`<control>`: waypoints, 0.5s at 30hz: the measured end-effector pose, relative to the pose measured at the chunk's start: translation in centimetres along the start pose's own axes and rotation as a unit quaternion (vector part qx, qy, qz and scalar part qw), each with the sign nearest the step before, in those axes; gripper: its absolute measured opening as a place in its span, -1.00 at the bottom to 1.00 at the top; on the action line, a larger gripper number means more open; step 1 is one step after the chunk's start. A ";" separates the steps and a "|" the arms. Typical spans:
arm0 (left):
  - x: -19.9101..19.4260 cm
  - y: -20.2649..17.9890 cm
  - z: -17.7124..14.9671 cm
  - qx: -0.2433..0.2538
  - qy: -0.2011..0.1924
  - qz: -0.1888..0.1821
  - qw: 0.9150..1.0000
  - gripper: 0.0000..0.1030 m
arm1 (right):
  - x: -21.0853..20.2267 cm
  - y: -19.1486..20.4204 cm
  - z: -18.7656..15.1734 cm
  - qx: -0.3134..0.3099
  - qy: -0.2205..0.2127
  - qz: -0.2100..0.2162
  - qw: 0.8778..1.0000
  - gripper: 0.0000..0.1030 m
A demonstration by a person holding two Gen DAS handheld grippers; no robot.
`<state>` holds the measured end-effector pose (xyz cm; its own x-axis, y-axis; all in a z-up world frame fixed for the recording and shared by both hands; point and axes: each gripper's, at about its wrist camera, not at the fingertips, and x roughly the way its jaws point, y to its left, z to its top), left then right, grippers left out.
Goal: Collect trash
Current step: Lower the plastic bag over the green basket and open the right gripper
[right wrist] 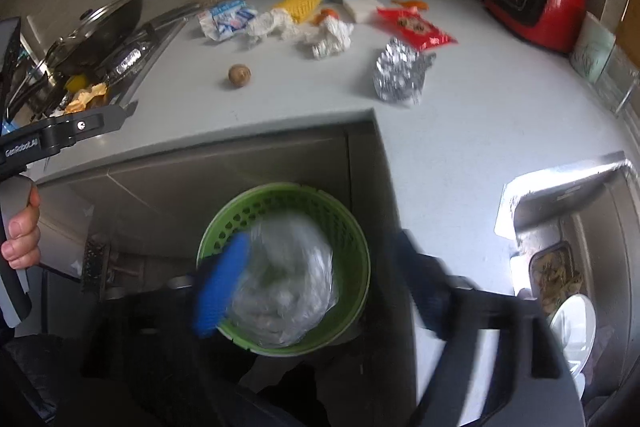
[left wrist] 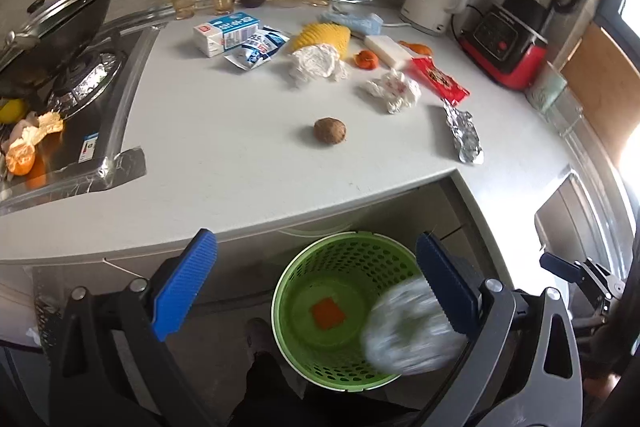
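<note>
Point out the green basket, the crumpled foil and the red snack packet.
green basket (left wrist: 304, 267): left wrist view, on its perforated inner wall.
crumpled foil (right wrist: 398, 77): right wrist view, middle of the wad.
red snack packet (left wrist: 440, 79): left wrist view, middle of its face.

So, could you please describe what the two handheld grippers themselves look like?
Both are alike: the left gripper has ribbed blue finger pads on black linkages with silver pivot bolts and grey frames. The right gripper looks the same, blurred. White lettering marks the left gripper's black body.
</note>
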<state>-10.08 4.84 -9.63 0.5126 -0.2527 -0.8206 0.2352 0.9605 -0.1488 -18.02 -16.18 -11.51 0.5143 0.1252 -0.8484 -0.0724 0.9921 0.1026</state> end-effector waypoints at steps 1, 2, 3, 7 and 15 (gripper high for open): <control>0.1 0.1 0.1 -0.002 0.000 -0.001 1.000 0.85 | 0.0 0.1 0.3 0.000 -0.002 0.000 1.000 0.59; 0.2 0.3 0.2 -0.004 0.000 -0.002 1.000 0.85 | 0.0 0.1 0.5 0.003 -0.003 -0.001 1.000 0.59; 0.3 0.4 0.3 -0.005 0.000 -0.004 1.000 0.85 | -0.1 0.1 0.8 0.006 -0.003 -0.002 1.000 0.59; 1.2 0.5 1.1 -0.003 0.001 -0.014 1.000 0.85 | -0.3 0.0 2.1 0.025 -0.015 -0.012 0.999 0.62; 4.5 0.4 4.3 0.027 0.005 -0.034 0.999 0.85 | -0.2 0.2 4.3 0.078 -0.040 -0.057 0.995 0.73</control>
<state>-4.17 3.56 -11.03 0.4850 -0.3165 -0.8152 0.3138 0.9331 -0.1756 -14.43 -16.01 -9.08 0.5791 0.0051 -0.8152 0.1203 0.9885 0.0917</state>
